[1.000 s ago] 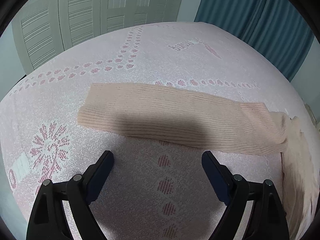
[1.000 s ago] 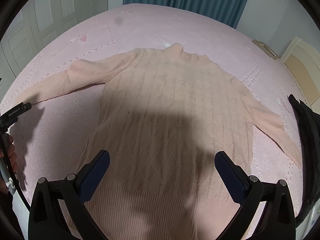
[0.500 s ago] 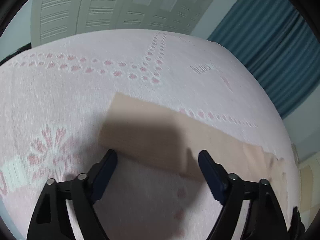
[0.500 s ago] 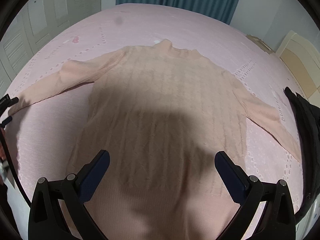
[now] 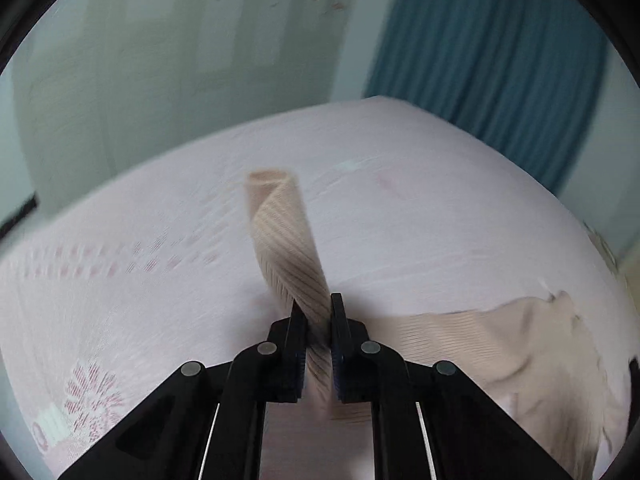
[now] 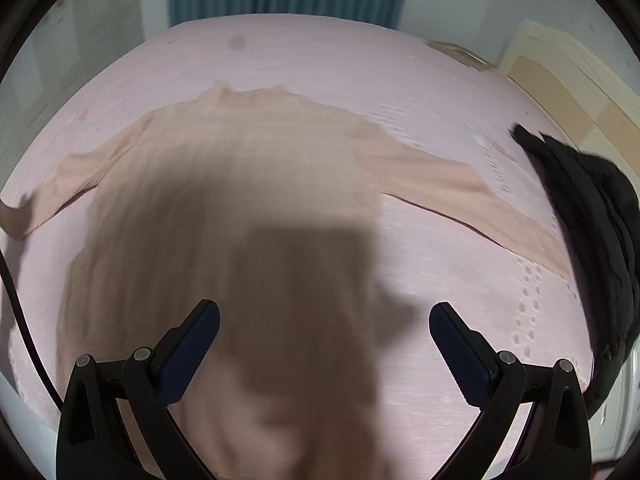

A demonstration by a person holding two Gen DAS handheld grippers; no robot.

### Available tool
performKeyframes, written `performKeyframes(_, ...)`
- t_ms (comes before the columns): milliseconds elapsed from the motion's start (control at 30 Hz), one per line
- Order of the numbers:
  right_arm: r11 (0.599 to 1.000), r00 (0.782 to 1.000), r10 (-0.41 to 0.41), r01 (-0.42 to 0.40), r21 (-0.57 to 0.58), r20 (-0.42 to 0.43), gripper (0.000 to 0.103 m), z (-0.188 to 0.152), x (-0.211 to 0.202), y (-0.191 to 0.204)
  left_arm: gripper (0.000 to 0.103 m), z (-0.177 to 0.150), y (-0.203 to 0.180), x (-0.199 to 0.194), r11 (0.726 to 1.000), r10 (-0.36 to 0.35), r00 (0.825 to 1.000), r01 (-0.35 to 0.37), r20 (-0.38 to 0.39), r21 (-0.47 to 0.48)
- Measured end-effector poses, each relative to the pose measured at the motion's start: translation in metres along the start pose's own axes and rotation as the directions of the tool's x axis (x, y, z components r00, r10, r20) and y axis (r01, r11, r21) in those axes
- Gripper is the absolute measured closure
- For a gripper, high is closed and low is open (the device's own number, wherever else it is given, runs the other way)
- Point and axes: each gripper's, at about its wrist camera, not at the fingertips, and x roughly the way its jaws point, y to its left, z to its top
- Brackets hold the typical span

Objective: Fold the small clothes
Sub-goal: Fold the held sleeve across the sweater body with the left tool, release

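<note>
A peach knit sweater (image 6: 248,200) lies face up on the pink bedspread (image 6: 320,52), both sleeves spread out. My left gripper (image 5: 318,312) is shut on the sweater's ribbed left sleeve (image 5: 284,240) and holds it lifted off the bed, its cuff end sticking up and away. The sweater's body shows at the right in the left wrist view (image 5: 520,344). My right gripper (image 6: 324,316) is open and empty, hovering over the sweater's lower body. Both views are motion-blurred.
A black garment (image 6: 592,232) lies at the bed's right edge. Teal curtains (image 5: 480,48) and pale wardrobe doors (image 5: 120,60) stand beyond the bed. A cream headboard (image 6: 560,68) is at the far right.
My left gripper has closed on the left sleeve and lifted it off the bed; before, it was open above the flat sleeve. My right gripper shifted slightly over the sweater, staying open.
</note>
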Motion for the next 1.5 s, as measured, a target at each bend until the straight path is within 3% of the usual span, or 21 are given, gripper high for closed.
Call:
performKeyframes(167,0.996,1.000,-0.002,0.000,0.093,0.023,0.000,-0.007,-0.004,-0.067,0.093,0.021,-0.106,-0.028,0.986,-0.087,0.995,0.078,0.053,0.148)
performKeyframes(300,0.988,0.999,-0.029,0.024,0.153,0.033,0.000,-0.011,0.000,-0.119,0.093,0.020,-0.217,-0.050,0.951,-0.179,0.982,0.159,0.054,0.265)
performKeyframes(367,0.981,0.998,-0.044,0.037,0.188,0.034,0.000,-0.014,0.004,-0.145,0.093,0.011,-0.256,-0.059,0.931,-0.216,0.975,0.193,0.042,0.309)
performKeyframes(500,0.963,0.998,-0.055,0.049,0.264,0.016,0.000,-0.022,0.016,-0.194,0.093,-0.026,-0.351,-0.075,0.866,-0.301,0.954,0.276,-0.006,0.417)
performKeyframes(600,0.953,0.998,-0.064,0.062,0.298,-0.001,0.000,-0.031,0.025,-0.219,0.092,-0.072,-0.418,-0.074,0.817,-0.346,0.933,0.352,-0.100,0.456)
performKeyframes(733,0.942,0.997,-0.068,0.071,0.327,-0.021,0.000,-0.044,0.035,-0.241,0.092,-0.141,-0.470,-0.063,0.781,-0.322,0.922,0.387,-0.215,0.490)
performKeyframes(833,0.933,0.997,-0.063,0.072,0.353,-0.037,0.000,-0.051,0.045,-0.253,0.092,-0.180,-0.478,-0.046,0.767,-0.285,0.914,0.398,-0.287,0.504)
performKeyframes(933,0.928,0.997,-0.061,0.074,0.366,-0.045,0.000,-0.056,0.052,-0.262,0.089,-0.197,-0.472,-0.028,0.761,-0.270,0.903,0.412,-0.334,0.500)
performKeyframes(967,0.927,0.997,-0.060,0.073,0.368,-0.045,0.000,-0.057,0.055,-0.264,0.086,-0.198,-0.467,-0.025,0.762,-0.272,0.897,0.423,-0.349,0.491)
performKeyframes(1000,0.927,0.997,-0.061,0.073,0.368,-0.044,0.000,-0.057,0.056,-0.266,0.076,-0.202,-0.468,-0.017,0.760,-0.284,0.878,0.452,-0.386,0.467)
performKeyframes(1033,0.927,0.997,-0.060,0.072,0.369,-0.043,0.000,-0.057,0.059,-0.267,0.069,-0.204,-0.470,-0.016,0.760,-0.283,0.870,0.461,-0.405,0.459)
performKeyframes(1067,0.926,0.997,-0.059,0.071,0.371,-0.044,0.000,-0.056,0.062,-0.269,0.067,-0.208,-0.474,-0.013,0.761,-0.275,0.868,0.459,-0.413,0.459)
performKeyframes(1167,0.922,0.999,-0.037,0.045,0.385,-0.029,0.000,-0.052,0.072,-0.276,0.057,-0.202,-0.466,-0.015,0.769,-0.286,0.878,0.450,-0.385,0.455)
performKeyframes(1233,0.919,1.000,-0.015,0.020,0.394,-0.015,0.000,-0.048,0.078,-0.280,0.034,-0.193,-0.452,-0.016,0.779,-0.305,0.883,0.447,-0.357,0.440)
performKeyframes(1333,0.918,1.000,0.010,-0.015,0.395,0.015,0.002,-0.041,0.086,-0.287,0.034,-0.179,-0.440,-0.013,0.799,-0.304,0.899,0.420,-0.313,0.431)
performKeyframes(1400,0.919,0.999,0.032,-0.040,0.392,0.027,0.011,-0.036,0.094,-0.293,0.034,-0.173,-0.428,-0.010,0.810,-0.294,0.901,0.411,-0.318,0.418)
performKeyframes(1500,0.914,0.999,0.029,-0.045,0.404,0.046,0.017,-0.032,0.103,-0.303,0.034,-0.166,-0.411,-0.005,0.832,-0.294,0.906,0.400,-0.305,0.385)
